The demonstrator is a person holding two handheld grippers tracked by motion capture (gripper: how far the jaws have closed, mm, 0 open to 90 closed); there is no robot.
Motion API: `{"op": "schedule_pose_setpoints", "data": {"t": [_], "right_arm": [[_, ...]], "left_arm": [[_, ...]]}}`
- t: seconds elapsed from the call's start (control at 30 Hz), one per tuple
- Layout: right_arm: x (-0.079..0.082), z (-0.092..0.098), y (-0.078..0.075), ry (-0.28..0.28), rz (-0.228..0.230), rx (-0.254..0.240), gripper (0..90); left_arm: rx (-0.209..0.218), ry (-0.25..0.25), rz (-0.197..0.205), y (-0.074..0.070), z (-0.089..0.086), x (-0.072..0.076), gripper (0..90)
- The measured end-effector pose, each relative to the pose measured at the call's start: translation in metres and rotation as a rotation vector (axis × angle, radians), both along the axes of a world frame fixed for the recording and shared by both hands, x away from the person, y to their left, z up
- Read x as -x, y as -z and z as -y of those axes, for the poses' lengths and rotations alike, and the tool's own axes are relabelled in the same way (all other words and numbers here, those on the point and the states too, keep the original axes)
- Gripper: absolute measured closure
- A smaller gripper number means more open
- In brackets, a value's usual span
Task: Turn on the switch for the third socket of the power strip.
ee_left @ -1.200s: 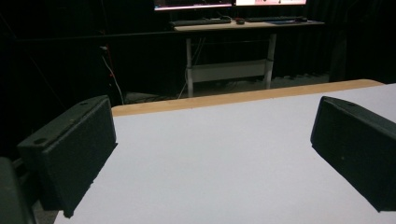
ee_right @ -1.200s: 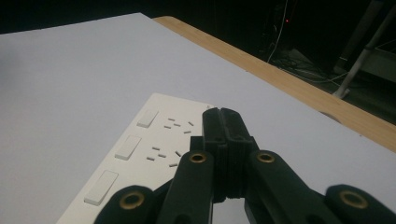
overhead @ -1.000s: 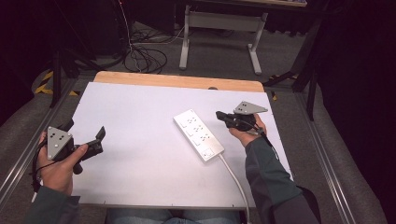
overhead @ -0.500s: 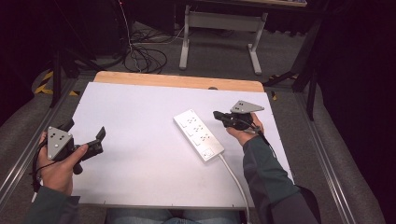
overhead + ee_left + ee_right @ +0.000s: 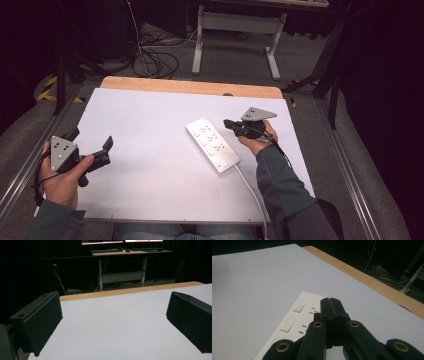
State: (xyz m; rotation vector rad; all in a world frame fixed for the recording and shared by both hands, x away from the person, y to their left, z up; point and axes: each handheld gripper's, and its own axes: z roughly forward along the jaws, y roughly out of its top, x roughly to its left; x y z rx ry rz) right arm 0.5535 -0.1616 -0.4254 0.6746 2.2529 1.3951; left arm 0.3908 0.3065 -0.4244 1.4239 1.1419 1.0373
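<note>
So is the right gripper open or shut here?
Shut: the right gripper has its jaws pressed together, empty, above the power strip.

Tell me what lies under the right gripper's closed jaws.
The white power strip lies under the right gripper, its switches and slots visible beside the jaws. The part directly beneath them is covered.

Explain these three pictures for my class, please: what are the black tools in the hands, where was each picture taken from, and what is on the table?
A person sits at a white table with a hand-held gripper in each hand, a tool with two black jaws. One picture looks down from above. The other two come from small cameras riding on the grippers, looking along their jaws. The left gripper has its jaws wide apart and holds nothing. The right gripper has its jaws pressed together, also holding nothing, with its tip over the far end of a white power strip. The strip lies flat, and its cord runs back toward the person.
</note>
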Motion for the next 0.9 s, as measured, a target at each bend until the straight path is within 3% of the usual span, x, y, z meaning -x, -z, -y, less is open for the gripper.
{"op": "schedule_pose_setpoints", "data": {"t": [0.9], "right_arm": [[-0.010,-0.025,0.008,-0.070,-0.033,0.040,90.0]], "left_arm": [[-0.005,0.009,-0.005,0.000,0.000,0.001,0.7]]}}
